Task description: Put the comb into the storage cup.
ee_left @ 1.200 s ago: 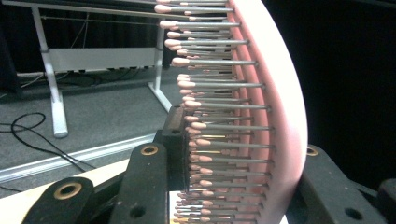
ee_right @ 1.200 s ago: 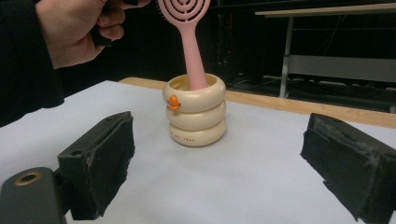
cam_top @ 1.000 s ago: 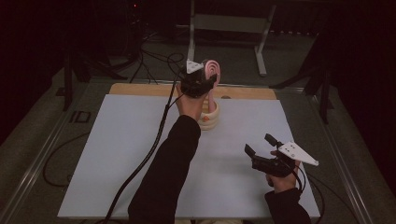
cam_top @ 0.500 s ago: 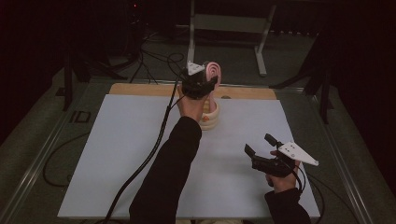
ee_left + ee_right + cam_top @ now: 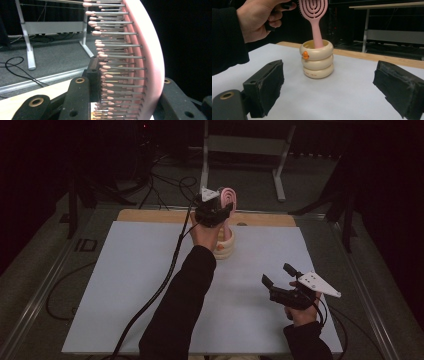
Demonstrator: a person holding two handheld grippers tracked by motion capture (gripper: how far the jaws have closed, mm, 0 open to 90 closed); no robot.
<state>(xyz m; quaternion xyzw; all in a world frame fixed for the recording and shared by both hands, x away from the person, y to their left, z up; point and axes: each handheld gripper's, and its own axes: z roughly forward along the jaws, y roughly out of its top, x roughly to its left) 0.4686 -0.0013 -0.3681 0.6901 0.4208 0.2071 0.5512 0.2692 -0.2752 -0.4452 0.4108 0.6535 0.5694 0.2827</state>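
Observation:
A pink hairbrush (image 5: pixel 229 195) stands upright with its handle down in a cream ribbed cup (image 5: pixel 226 246) near the back middle of the table. My left gripper (image 5: pixel 224 208) is shut on the brush head; in the left gripper view the bristled pink head (image 5: pixel 147 50) sits between the two black jaws (image 5: pixel 130 83). In the right gripper view the brush (image 5: pixel 313 10) and the cup (image 5: pixel 317 60), which bears a small orange mark, show ahead, with the left hand beside the brush head. My right gripper (image 5: pixel 276 274) hovers at the front right, open, nothing between its jaws (image 5: pixel 329 92).
A white mat (image 5: pixel 125 285) covers the table, with a wooden strip (image 5: pixel 150 216) along its far edge. A grey metal stand (image 5: pixel 245 145) and loose cables lie on the floor behind. The left gripper's cable (image 5: pixel 172 270) trails across the mat.

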